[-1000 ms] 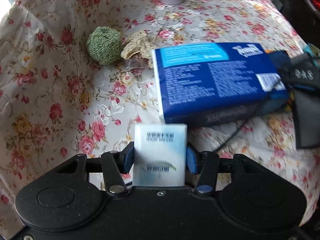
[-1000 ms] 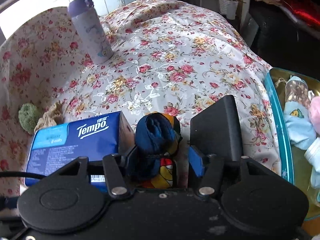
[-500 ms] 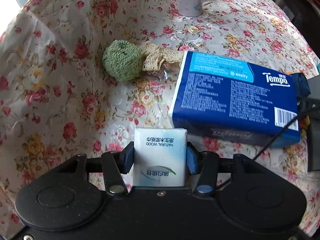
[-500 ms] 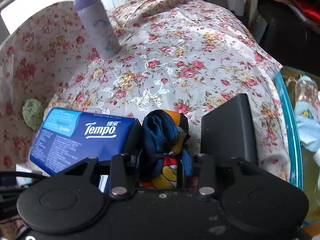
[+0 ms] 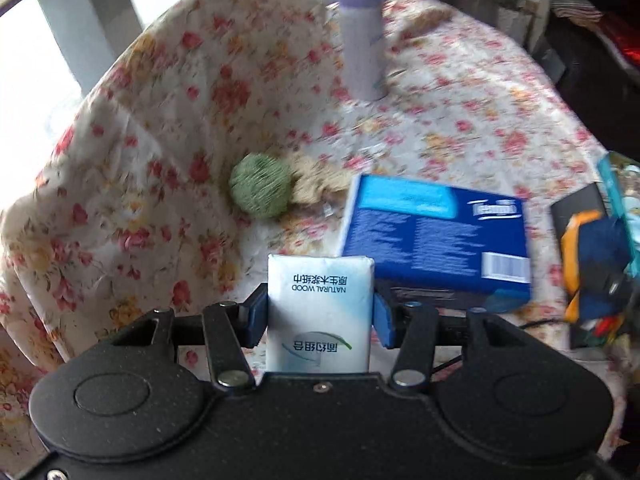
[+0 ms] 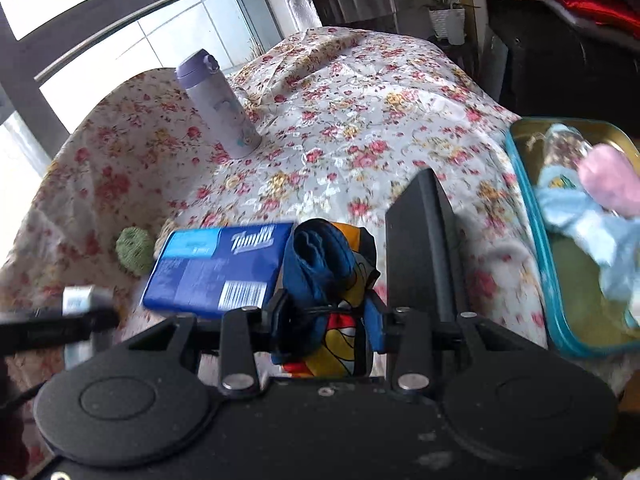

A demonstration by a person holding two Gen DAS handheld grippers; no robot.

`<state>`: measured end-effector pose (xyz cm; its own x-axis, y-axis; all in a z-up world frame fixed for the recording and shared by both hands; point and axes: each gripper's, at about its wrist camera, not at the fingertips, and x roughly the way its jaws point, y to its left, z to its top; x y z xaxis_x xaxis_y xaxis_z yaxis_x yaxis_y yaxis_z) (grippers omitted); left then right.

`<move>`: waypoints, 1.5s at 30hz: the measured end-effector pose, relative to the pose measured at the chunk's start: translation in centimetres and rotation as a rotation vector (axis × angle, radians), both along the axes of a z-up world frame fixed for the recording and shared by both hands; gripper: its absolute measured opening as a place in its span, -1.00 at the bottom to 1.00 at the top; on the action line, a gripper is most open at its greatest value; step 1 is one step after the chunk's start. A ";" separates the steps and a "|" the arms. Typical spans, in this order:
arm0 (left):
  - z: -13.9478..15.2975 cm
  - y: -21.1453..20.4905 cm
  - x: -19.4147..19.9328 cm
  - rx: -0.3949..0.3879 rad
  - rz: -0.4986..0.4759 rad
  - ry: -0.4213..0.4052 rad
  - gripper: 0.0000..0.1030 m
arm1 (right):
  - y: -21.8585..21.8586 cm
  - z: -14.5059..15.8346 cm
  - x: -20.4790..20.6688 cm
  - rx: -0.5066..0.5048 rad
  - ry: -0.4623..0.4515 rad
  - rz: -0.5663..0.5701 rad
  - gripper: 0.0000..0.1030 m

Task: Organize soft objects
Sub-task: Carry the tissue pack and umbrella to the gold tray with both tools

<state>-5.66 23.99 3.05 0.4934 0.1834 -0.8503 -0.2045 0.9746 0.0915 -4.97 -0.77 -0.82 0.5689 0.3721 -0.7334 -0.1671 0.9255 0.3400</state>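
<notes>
- While both grippers hover over the table with its floral cloth, each has something clamped between its fingers.
- Left gripper: fingers clenched on a small white tissue pack, held upright, print upside down in the left wrist view; pack is off the table surface.
- Right gripper: fingers closed on a rolled blue-and-orange cloth bundle, which sticks up past the blue finger pads. Same bundle shows at right edge of the left wrist view.
- Blue Tempo tissue box lies flat on the table, just beside the bundle on its left; also in the left wrist view, just past the white pack.
- Green knitted ball sits on the table touching a beige lace piece, near the box's far left corner.
- Purple bottle stands upright farther back, well apart from the box.
- Black flat object lies just right of the bundle.
- Teal-rimmed tray at the right table edge holds light-blue fabric and a pink soft item.
- Both views blurred in places.
</notes>
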 end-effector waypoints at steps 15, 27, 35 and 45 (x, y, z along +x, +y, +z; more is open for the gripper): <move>1.2 -9.7 -1.2 -0.029 -0.281 0.025 -0.02 | -4.7 -0.8 -9.3 -0.003 0.144 -0.159 -0.25; 1.0 -16.6 -1.0 -0.005 -0.483 0.023 -0.02 | -9.2 -0.8 -11.2 0.024 0.146 -0.309 -0.25; 2.6 -20.0 1.0 -0.040 -0.565 -0.025 -0.02 | -13.1 0.9 -9.5 0.038 0.077 -0.437 -0.25; 4.1 -24.5 4.3 -0.057 -0.636 -0.086 -0.02 | -18.7 1.9 -6.0 0.029 0.017 -0.631 -0.25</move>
